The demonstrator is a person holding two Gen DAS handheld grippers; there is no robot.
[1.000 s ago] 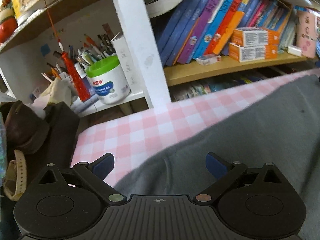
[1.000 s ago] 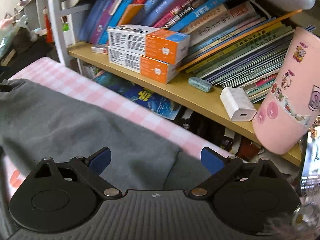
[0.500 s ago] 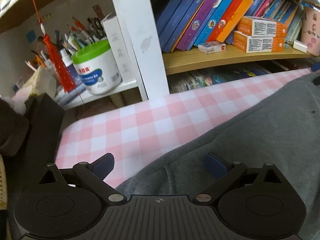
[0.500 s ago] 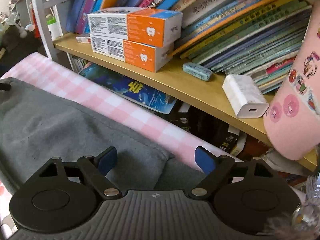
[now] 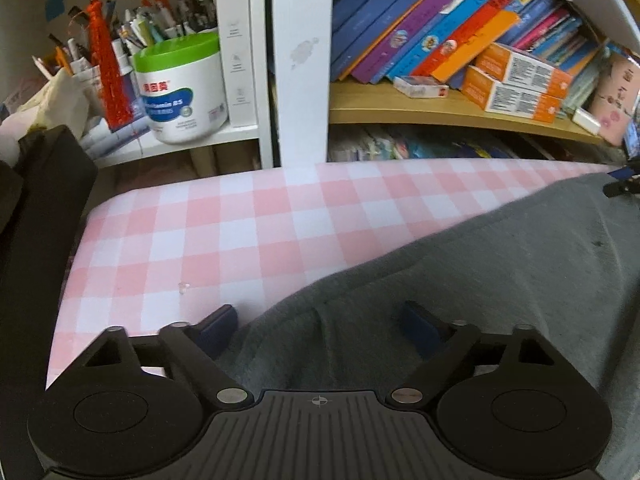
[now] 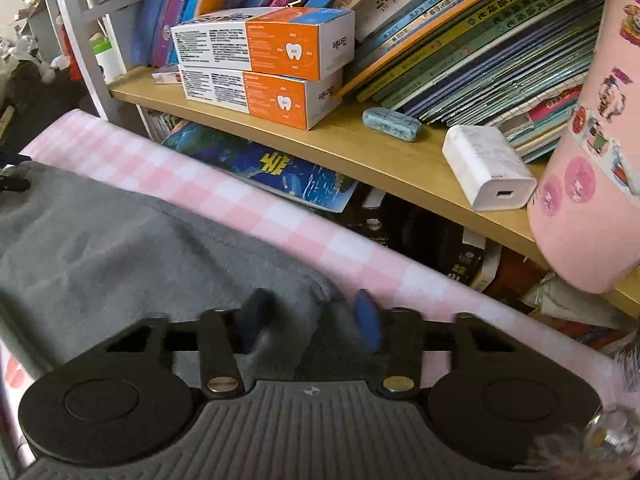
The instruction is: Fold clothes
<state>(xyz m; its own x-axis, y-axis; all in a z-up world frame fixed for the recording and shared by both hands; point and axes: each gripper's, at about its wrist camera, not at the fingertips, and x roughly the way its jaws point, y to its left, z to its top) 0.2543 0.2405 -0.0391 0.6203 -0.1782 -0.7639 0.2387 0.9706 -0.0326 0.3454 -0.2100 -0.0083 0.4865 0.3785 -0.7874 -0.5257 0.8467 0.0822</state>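
Observation:
A grey garment (image 5: 500,264) lies flat on a pink-and-white checked cloth (image 5: 240,232). My left gripper (image 5: 318,323) is open and low over the garment's left far corner, whose hem runs between the blue fingertips (image 5: 218,325). In the right wrist view the same garment (image 6: 120,248) fills the lower left. My right gripper (image 6: 312,316) straddles its right far corner, the jaws partly drawn in with a clear gap left. Its blue fingertips (image 6: 366,320) are blurred. The cloth (image 6: 280,224) shows just beyond them.
Shelves stand right behind the table edge: leaning books (image 5: 420,40), two orange-and-white boxes (image 6: 264,68), a white charger (image 6: 486,168), a pink stickered cup (image 6: 592,152). On the left are a green-lidded tub (image 5: 182,88), pens and a black object (image 5: 44,200).
Both grippers have lowered and tilted down onto the garment's far corners. The right jaws have narrowed around the corner; the left jaws stay wide.

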